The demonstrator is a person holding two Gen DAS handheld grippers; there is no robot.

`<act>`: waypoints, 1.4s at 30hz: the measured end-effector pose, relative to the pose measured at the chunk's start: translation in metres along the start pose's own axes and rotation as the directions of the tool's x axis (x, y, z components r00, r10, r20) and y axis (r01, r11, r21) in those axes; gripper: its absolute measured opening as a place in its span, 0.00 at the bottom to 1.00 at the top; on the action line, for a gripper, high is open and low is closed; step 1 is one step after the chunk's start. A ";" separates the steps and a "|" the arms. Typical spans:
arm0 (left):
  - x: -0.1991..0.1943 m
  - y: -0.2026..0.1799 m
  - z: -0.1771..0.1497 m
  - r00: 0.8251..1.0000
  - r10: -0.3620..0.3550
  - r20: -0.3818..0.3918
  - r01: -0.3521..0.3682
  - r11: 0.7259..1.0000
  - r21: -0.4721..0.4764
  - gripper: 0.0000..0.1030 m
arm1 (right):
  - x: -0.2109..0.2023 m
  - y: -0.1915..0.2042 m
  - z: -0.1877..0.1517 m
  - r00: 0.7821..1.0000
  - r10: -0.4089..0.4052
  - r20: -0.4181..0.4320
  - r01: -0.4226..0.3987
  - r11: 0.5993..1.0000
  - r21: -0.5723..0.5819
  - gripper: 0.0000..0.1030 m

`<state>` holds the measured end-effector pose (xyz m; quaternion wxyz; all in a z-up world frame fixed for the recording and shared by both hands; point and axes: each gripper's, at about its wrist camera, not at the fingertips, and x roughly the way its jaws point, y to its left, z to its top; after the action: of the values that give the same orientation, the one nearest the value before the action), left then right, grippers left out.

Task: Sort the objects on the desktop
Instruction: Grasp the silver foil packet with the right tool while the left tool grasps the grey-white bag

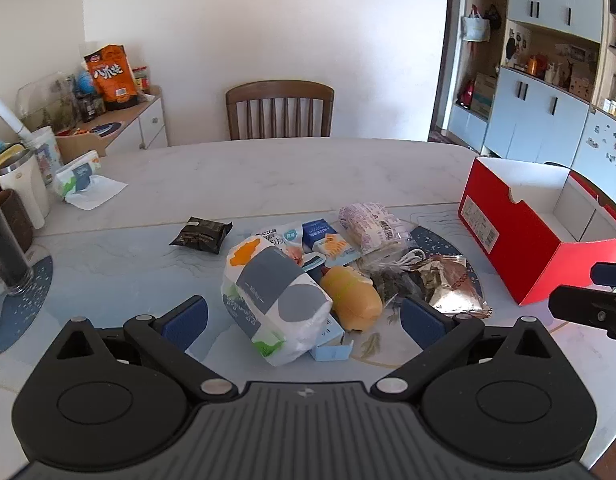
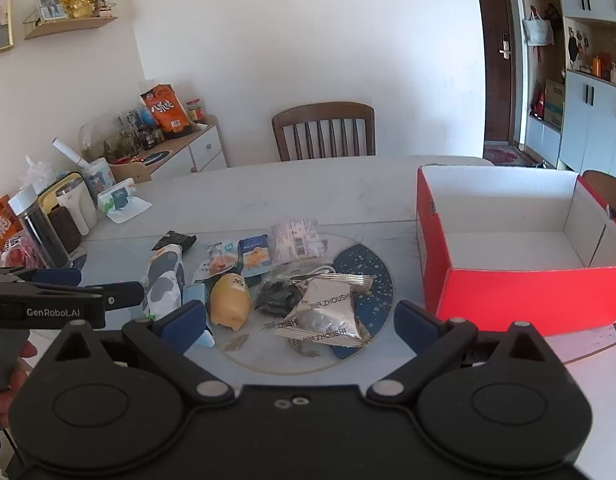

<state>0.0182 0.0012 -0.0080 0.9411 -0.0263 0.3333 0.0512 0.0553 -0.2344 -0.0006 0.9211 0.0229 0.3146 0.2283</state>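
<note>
I've got a heap of small snack packs mid-table, w/ the red box (image 2: pixel 519 292) standing empty just to the right of them. Nearest me is the tissue pack (image 1: pixel 274 300): soft, light, squashy, prob slippery film, so I'd take it across the narrow middle, not the loose ends. The yellow capsule-shaped thing (image 1: pixel 351 298) touching its right side looks rigid and smooth; I reckon it could squirt out unless pinched across its short axis. The silver foil pack (image 2: pixel 327 314) is crinkly, light, pyramid-ish; I'd grab the flat seam edge. The dark wrapper (image 1: pixel 202 235) lies apart, on the far left of the pile.

My left gripper (image 1: pixel 304 314) hangs above the near side of the heap, jaws spread wide, nothing between the pads, touching nothing. My right gripper (image 2: pixel 300 324) is likewise fully spread and empty, over the foil pack area.
</note>
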 end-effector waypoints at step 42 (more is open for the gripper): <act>0.097 0.033 -0.005 0.990 -0.119 -0.080 0.129 0.984 0.125 0.76 | 0.153 0.001 -0.002 0.948 -0.218 -0.234 0.222 0.975 -0.008 0.83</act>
<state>0.0861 0.0416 -0.0731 0.9295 0.0127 0.3674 -0.0304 0.1607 -0.1670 -0.0891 0.8971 -0.0308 0.4233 0.1225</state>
